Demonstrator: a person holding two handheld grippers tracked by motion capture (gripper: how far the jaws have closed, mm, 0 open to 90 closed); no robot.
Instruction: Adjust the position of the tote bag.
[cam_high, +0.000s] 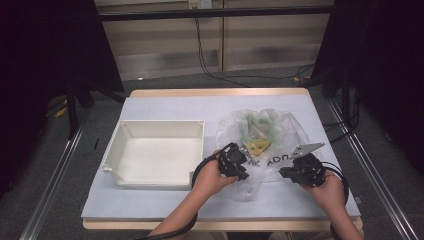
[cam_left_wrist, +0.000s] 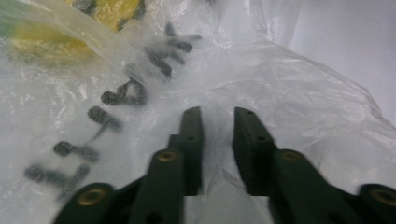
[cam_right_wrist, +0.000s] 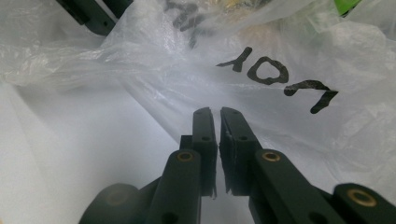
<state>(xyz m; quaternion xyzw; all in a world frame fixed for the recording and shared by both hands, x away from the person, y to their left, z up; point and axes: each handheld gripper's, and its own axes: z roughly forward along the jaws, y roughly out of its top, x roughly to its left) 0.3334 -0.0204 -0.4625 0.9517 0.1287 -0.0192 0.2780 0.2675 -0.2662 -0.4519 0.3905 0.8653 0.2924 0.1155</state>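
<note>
Left gripper: jaws narrow, a small gap between them, film of the plastic bag bunched in that gap; whether the pads actually pinch it is hard to tell, probably loose. Black lettering on the bag runs just beyond its left jaw, yellow item inside the bag further out past that. Right gripper: jaws nearly together, clamped on a thin fold of the bag's edge. More lettering lies just ahead and to its right. In the high view the bag sits between both grippers and beyond them; white tray lies well out beside the left gripper, on the table.
</note>
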